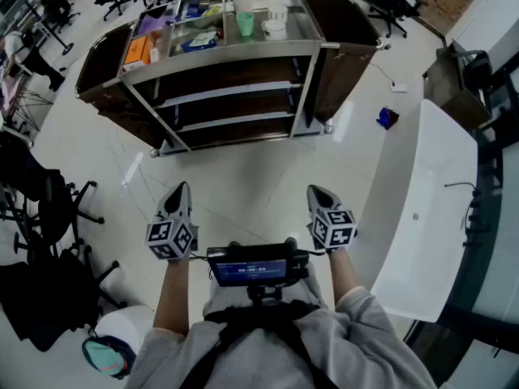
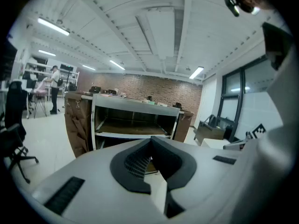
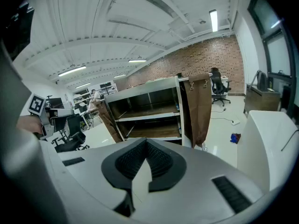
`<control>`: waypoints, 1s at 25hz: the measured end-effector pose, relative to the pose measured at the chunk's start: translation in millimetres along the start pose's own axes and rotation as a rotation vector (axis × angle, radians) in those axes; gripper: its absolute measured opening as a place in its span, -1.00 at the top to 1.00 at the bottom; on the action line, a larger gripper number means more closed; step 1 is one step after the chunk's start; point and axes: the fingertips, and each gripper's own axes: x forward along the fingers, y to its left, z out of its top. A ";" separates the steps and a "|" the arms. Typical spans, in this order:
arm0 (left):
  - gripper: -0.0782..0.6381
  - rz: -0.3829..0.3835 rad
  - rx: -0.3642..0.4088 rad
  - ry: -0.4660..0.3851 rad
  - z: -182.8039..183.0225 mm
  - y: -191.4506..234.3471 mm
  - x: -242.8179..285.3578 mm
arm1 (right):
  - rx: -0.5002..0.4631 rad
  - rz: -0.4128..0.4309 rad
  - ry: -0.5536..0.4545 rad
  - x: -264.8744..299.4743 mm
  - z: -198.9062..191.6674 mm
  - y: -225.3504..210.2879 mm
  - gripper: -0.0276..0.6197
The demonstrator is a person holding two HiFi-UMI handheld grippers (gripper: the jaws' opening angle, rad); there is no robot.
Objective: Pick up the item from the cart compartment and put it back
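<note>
**Claw state.** The left claw (image 1: 179, 188) is closed: in the left gripper view its jaws meet at the tips, with nothing between them. The right claw (image 1: 315, 190) is likewise closed and empty. Both are held side by side in front of the person, tips angled slightly downward over bare floor (image 1: 243, 177).

**Cart.** The cart (image 1: 231, 57) stands ahead of both claws and well apart from them. Its two lower shelves appear bare. A brown bag hangs at each end.

**Task item location.** The top compartments hold the items:
- an orange box (image 1: 136, 51) at the left;
- a blue packet (image 1: 199, 41) near the middle;
- a green cup (image 1: 244, 23) and a white cup (image 1: 274, 28) at the right.

Which of these is the task item cannot be told. Neither claw touches any of them.
</note>
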 end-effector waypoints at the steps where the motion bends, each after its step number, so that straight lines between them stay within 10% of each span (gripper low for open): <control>1: 0.79 0.010 0.029 0.009 0.2 -1.5 0.6 | 0.000 0.003 -0.001 -0.1 1.2 -0.4 0.89; 25: 0.79 0.046 0.071 -0.066 25.7 -103.3 33.1 | -0.042 0.149 -0.043 -7.3 45.1 -61.3 0.89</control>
